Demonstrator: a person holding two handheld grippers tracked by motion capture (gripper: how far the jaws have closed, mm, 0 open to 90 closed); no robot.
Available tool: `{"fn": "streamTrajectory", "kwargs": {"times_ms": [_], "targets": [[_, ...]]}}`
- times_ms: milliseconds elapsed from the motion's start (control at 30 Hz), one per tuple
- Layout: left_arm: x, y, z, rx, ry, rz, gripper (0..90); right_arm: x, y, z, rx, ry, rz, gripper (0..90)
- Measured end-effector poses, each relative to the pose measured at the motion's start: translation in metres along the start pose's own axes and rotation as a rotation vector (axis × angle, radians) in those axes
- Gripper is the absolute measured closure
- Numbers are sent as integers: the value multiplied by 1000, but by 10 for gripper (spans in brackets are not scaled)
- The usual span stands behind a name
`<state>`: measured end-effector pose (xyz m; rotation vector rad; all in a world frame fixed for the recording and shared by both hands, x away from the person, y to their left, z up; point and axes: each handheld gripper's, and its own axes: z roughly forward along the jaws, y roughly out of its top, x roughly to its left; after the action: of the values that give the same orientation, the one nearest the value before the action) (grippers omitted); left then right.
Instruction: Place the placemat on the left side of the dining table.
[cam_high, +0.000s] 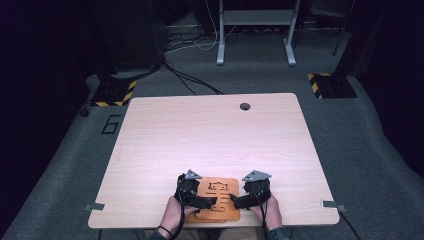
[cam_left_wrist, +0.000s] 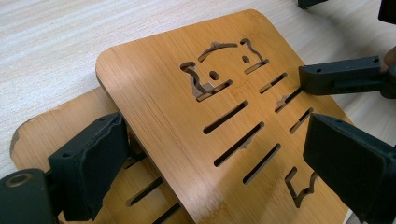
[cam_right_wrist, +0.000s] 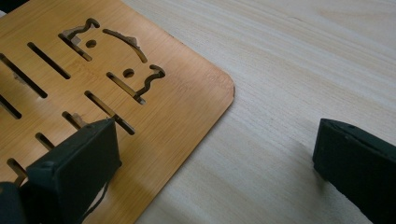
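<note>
A bamboo board (cam_high: 220, 189) cut with a cat shape and slots lies near the table's front edge. In the left gripper view this top board (cam_left_wrist: 187, 107) rests askew on a second bamboo board (cam_left_wrist: 46, 126) beneath it. My left gripper (cam_high: 202, 201) is open, its jaws (cam_left_wrist: 217, 140) wide apart on either side of the top board, one over the lower board. My right gripper (cam_high: 241, 201) is open too (cam_right_wrist: 219, 140), with one jaw over the board's (cam_right_wrist: 140, 107) right side and the other over bare table. One black finger of the right gripper (cam_left_wrist: 341, 77) reaches over the board's far edge.
The light wooden table (cam_high: 210, 135) has a cable hole (cam_high: 244, 106) at the back and metal clips (cam_high: 94, 206) (cam_high: 332, 204) at its front corners. Hands hold both grippers at the front edge. Stands with black-and-yellow bases (cam_high: 114, 93) sit on the floor behind.
</note>
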<state>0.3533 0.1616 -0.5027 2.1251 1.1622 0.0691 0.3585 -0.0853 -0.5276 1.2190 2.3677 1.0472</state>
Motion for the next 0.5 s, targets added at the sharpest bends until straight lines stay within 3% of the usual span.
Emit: {"fn": "streamTrajectory", "kwargs": {"times_ms": [167, 500], "targets": [[1, 0, -1, -4, -10, -18, 81, 0, 0, 0, 0, -2, 3, 0], [-1, 2, -7, -13, -23, -14, 93, -1, 0, -1, -2, 1, 9, 0]]}}
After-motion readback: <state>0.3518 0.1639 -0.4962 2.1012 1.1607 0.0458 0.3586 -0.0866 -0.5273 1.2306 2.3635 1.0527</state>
